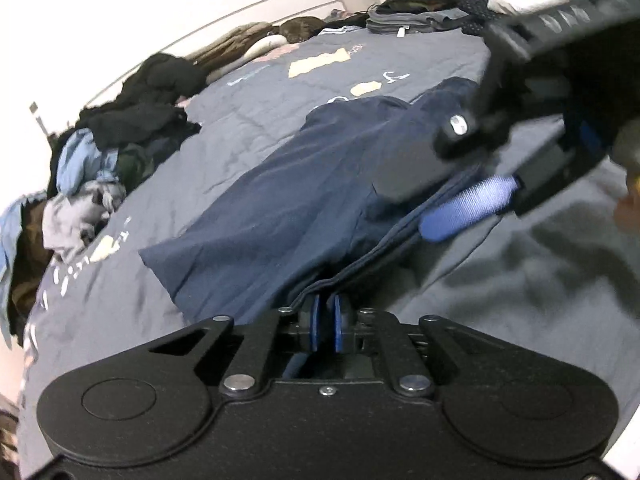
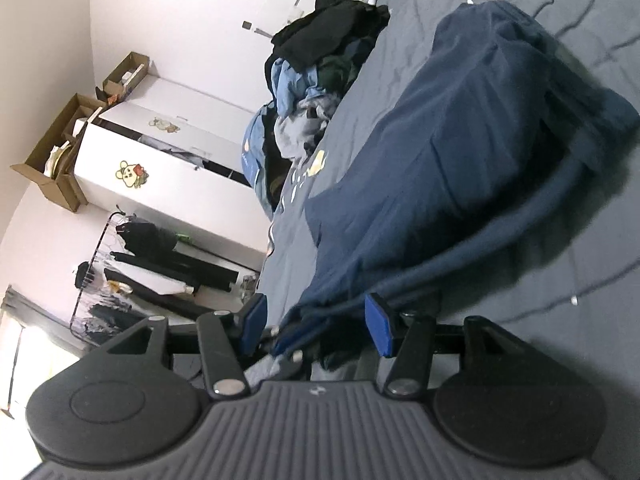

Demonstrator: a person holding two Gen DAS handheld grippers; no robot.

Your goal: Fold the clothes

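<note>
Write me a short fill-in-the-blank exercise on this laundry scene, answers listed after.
1. The navy garment lies on a grey ____.
2. The left gripper is ____ on the garment's edge.
3. The right gripper has its jaws ____.
4. The unfolded clothes pile lies near the ____.

Answers: bedspread; shut; open; wall

right tool (image 1: 460,188) blurred, laundry pile (image 1: 100,168) edge-cropped

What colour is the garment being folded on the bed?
Plain navy blue garment, darker than the bedspread; clearest in the right wrist view.
</note>
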